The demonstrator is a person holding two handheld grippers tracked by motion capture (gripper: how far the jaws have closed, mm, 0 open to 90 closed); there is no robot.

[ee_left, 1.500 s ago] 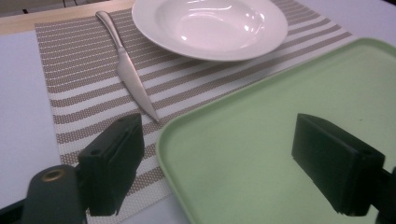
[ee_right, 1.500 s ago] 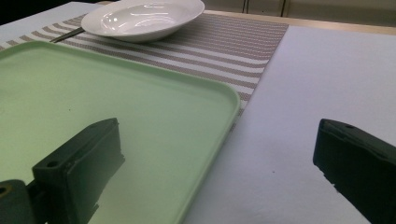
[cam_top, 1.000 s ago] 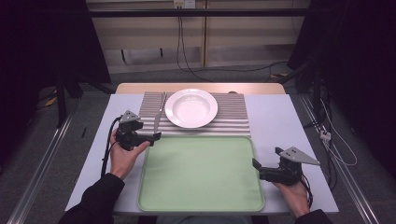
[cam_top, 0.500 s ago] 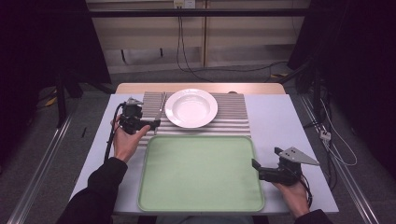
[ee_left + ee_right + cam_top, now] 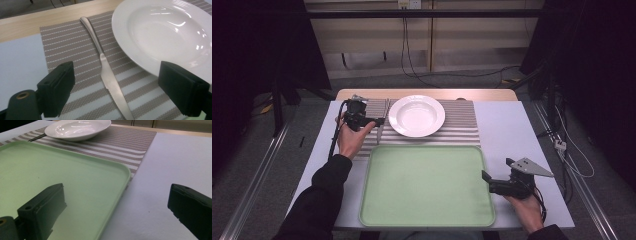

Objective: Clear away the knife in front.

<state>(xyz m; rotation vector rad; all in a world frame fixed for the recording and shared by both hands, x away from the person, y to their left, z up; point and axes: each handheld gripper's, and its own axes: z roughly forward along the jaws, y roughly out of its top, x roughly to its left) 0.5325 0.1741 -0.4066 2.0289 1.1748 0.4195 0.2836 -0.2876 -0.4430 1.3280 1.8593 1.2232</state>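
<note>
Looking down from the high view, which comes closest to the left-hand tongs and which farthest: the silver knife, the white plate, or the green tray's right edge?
From the left tongs:
1. Silver metal table knife, right at their tips, on the striped mat.
2. Round white ceramic plate, just beyond on the mat.
3. Right edge of the pale green plastic tray, farthest, across the table.

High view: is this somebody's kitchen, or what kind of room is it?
Probably a lab or recording room, not a kitchen. The table holds just a place setting: a striped placemat, white plate, knife and green tray. Loose cables hang behind, with dark curtains at both sides.
</note>
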